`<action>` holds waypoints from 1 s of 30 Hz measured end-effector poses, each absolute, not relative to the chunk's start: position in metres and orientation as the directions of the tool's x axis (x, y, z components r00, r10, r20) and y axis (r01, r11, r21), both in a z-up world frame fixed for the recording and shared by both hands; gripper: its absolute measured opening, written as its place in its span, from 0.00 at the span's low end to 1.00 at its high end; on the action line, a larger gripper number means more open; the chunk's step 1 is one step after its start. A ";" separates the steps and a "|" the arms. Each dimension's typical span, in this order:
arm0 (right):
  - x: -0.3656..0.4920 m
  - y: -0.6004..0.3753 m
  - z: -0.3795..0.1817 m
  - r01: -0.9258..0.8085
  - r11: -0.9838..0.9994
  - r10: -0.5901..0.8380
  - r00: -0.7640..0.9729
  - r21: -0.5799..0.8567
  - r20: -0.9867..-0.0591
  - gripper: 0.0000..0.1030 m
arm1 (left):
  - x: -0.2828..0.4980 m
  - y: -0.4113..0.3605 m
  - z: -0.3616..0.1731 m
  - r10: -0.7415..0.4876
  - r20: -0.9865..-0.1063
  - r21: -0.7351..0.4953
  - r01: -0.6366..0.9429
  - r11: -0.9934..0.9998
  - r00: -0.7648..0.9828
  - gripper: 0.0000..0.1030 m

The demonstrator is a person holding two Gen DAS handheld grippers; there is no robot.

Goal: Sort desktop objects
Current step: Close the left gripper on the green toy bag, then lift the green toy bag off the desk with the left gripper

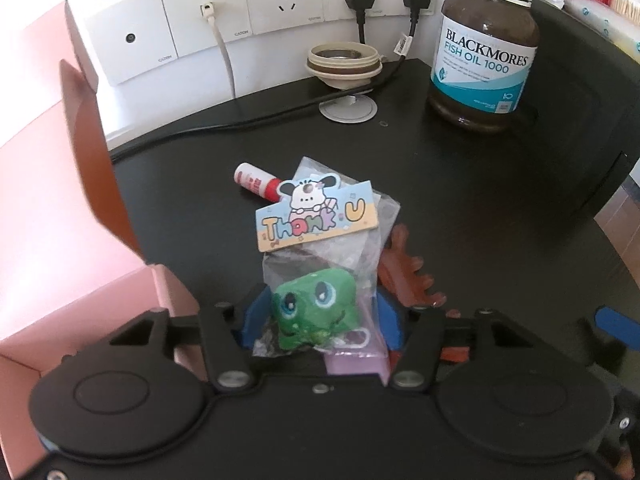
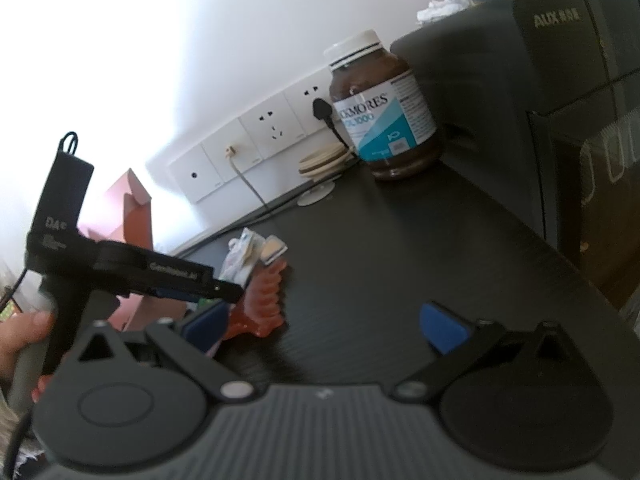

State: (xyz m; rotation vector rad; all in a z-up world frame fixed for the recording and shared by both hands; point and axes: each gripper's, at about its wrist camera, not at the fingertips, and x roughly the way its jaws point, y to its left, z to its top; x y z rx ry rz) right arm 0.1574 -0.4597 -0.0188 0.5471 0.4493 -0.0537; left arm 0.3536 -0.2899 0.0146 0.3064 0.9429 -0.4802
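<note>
A clear plastic bag [image 1: 320,280] holding a green toy with large blue eyes is seen low in the centre of the left wrist view, set between the blue pads of the left gripper [image 1: 318,320]; the jaws are drawn in narrow around it and the pads appear to press on the bag from both sides. A "Thank U" card [image 1: 318,216] with a cartoon dog tops the bag, standing up toward the middle of the frame. Just behind the card, a red-and-white tube [image 1: 256,180] lies on the black desk [image 1: 460,208], and a reddish-brown claw clip [image 1: 404,276] lies just right of the bag. A pink box [image 1: 52,220] with its flap raised fills the left edge of the frame. At the upper right a brown fish-oil bottle [image 1: 484,52] with a white cap stands upright near the wall sockets [image 1: 280,0] — a beige ring-shaped object [image 1: 344,64] sits to its left. In the right wrist view the right gripper [image 2: 328,330] is shown with its blue pads spread wide and nothing between them, held over the desk in the lower part of the frame. At the left of that view a hand [image 2: 20,336] grips the handle of the other gripper — the bag and clip are seen just beyond its tip, left of centre.
</note>
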 end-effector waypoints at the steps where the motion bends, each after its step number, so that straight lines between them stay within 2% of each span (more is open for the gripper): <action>1: 0.157 -0.460 -0.019 0.167 0.855 0.069 0.902 0.491 -0.427 0.99 | 0.354 -0.287 0.017 -0.271 -0.830 0.025 0.519 0.855 0.487 0.46; 3: 0.157 -0.460 -0.019 0.167 0.854 0.070 0.902 0.492 -0.427 0.99 | 0.355 -0.281 0.022 -0.299 -0.831 -0.018 0.514 0.858 0.469 0.40; 8: 0.157 -0.460 -0.019 0.168 0.853 0.068 0.903 0.494 -0.425 0.99 | 0.347 -0.277 0.031 -0.315 -0.809 -0.012 0.522 0.853 0.496 0.35; 14: 0.158 -0.461 -0.019 0.170 0.852 0.068 0.902 0.496 -0.426 0.99 | 0.340 -0.267 0.043 -0.371 -0.784 -0.061 0.534 0.844 0.497 0.31; 16: 0.158 -0.461 -0.019 0.168 0.851 0.070 0.902 0.497 -0.426 0.99 | 0.338 -0.265 0.046 -0.381 -0.775 -0.065 0.537 0.841 0.504 0.26; 18: 0.158 -0.461 -0.019 0.169 0.851 0.070 0.902 0.497 -0.426 0.99 | 0.339 -0.263 0.045 -0.384 -0.776 -0.074 0.531 0.844 0.501 0.19; 21: 0.157 -0.461 -0.020 0.171 0.850 0.068 0.903 0.499 -0.425 0.99 | 0.339 -0.261 0.043 -0.381 -0.783 -0.084 0.524 0.848 0.491 0.17; 25: 0.157 -0.461 -0.020 0.176 0.848 0.064 0.902 0.499 -0.427 0.99 | 0.343 -0.261 0.034 -0.329 -0.796 -0.036 0.504 0.863 0.508 0.16; 28: 0.157 -0.461 -0.020 0.177 0.849 0.062 0.902 0.498 -0.427 0.99 | 0.346 -0.270 0.032 -0.277 -0.787 0.049 0.504 0.862 0.551 0.24; 29: 0.157 -0.461 -0.020 0.178 0.848 0.062 0.902 0.499 -0.426 0.99 | 0.346 -0.274 0.032 -0.252 -0.783 0.085 0.500 0.862 0.568 0.40; 30: 0.157 -0.461 -0.020 0.179 0.847 0.061 0.903 0.500 -0.425 0.99 | 0.346 -0.278 0.031 -0.230 -0.779 0.118 0.496 0.860 0.583 0.67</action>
